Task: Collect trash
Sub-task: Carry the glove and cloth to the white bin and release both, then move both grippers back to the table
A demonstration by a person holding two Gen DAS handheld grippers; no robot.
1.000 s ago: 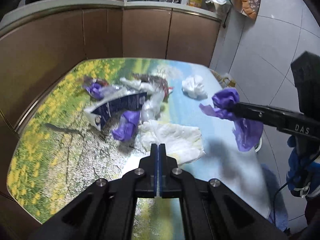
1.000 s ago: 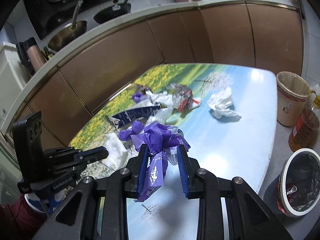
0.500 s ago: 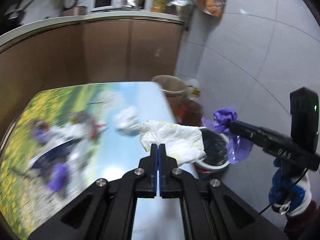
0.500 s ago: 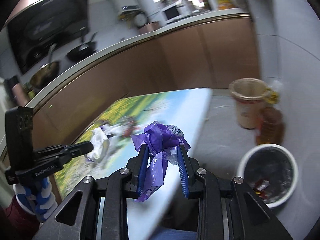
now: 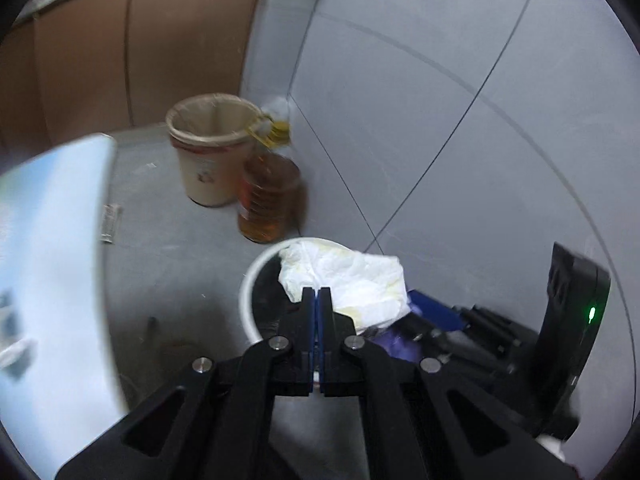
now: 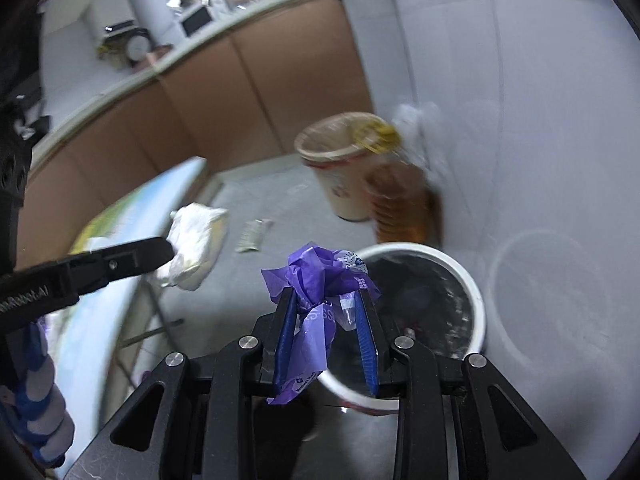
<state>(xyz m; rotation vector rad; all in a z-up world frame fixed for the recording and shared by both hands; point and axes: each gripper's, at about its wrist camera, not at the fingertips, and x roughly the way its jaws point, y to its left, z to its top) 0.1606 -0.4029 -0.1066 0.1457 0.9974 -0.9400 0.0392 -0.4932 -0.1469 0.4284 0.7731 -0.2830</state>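
Observation:
My left gripper [image 5: 319, 295] is shut on a crumpled white paper towel [image 5: 352, 276] and holds it over the near rim of a white trash bin with a black liner [image 5: 250, 292]. The towel [image 6: 195, 245] and the left gripper [image 6: 166, 251] also show in the right wrist view. My right gripper [image 6: 326, 300] is shut on a crumpled purple plastic wrapper [image 6: 316, 280], just left of and above the same bin [image 6: 472, 292]. In the left wrist view the right gripper's body sits low right beside the bin; its tips are hidden.
A beige bin with a liner [image 5: 208, 148] and an amber oil bottle [image 5: 266, 200] stand on the grey floor by the tiled wall. The table edge [image 5: 52, 216] is at the left. A small scrap [image 6: 252, 236] lies on the floor.
Both grippers swung right from the table to the white bin on the floor, still carrying the towel and the purple wrapper. The table has slid to the left edge of both views.

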